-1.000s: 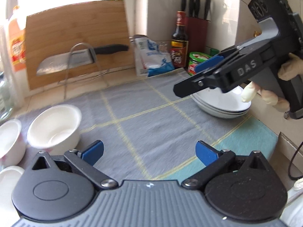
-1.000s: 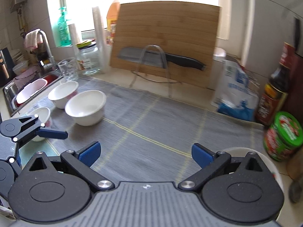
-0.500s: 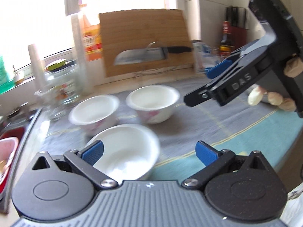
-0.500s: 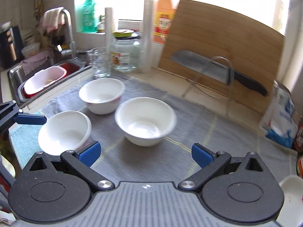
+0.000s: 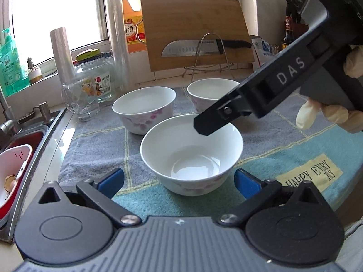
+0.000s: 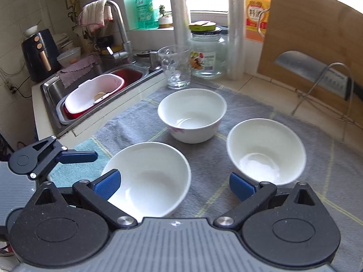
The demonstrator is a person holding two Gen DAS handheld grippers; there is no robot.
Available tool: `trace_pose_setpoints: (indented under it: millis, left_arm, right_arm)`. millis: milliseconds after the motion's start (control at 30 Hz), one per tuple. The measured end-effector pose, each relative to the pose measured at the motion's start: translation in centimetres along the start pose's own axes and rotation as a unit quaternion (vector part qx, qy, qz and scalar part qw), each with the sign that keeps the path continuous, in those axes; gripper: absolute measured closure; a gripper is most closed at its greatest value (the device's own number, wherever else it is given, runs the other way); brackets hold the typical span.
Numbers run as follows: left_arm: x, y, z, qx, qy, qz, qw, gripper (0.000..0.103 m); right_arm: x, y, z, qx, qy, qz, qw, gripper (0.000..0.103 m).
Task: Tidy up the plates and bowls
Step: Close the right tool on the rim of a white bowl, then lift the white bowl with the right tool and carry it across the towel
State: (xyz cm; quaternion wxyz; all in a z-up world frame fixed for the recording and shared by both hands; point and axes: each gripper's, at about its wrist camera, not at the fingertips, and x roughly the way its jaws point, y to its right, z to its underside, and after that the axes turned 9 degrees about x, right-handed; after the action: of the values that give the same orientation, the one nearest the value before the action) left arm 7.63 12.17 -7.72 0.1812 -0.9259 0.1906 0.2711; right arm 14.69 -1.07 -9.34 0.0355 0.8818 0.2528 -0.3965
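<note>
Three white bowls with pink flower print stand on a grey and teal mat (image 5: 95, 140). In the left wrist view the nearest bowl (image 5: 191, 154) sits just beyond my open left gripper (image 5: 179, 182); two more bowls (image 5: 144, 108) (image 5: 211, 93) stand behind it. The right gripper's finger (image 5: 217, 119) hovers over the near bowl's far rim. In the right wrist view my open right gripper (image 6: 174, 184) is above the near bowl (image 6: 149, 176), with the other bowls (image 6: 192, 114) (image 6: 265, 150) beyond. The left gripper (image 6: 77, 156) shows at the left, open.
A sink (image 6: 95, 77) with a pink basin lies left of the mat. A glass mug (image 6: 175, 66), a jar (image 6: 207, 52) and film rolls stand behind the bowls. A bamboo cutting board (image 5: 195, 31) with a knife (image 5: 199, 48) on a wire stand is at the back.
Both grippers have swung left from the plate stack toward the sink side. The three bowls have come close under both grippers. Both stay open and empty.
</note>
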Motion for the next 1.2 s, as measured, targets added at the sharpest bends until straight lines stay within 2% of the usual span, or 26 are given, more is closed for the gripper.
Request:
trace_pose_setpoints:
  millis: [333,500,633,1200]
  left_arm:
    - [0.9,0.5,0.1,0.008,0.007,0.024,0.9997,0.003]
    - [1.1,0.4,0.1,0.003,0.004,0.031,0.9995,0.014]
    - [1.4,0.1,0.0,0.001,0.003,0.037,0.9993,0.017]
    - [0.8,0.2,-0.6,0.010,-0.012,0.052,0.9985,0.018]
  right_arm:
    - [2.2,-0.3,-0.1,0.006,-0.029,-0.016,0.999,0.010]
    - [2.6,-0.2,-0.1,0.008,-0.040,-0.025,0.999,0.019]
    - [2.9,-0.2,-0.2,0.010,-0.047,-0.029,0.998,0.024]
    - [1.8,0.3,0.0,0.037,-0.047,-0.046,0.997,0.025]
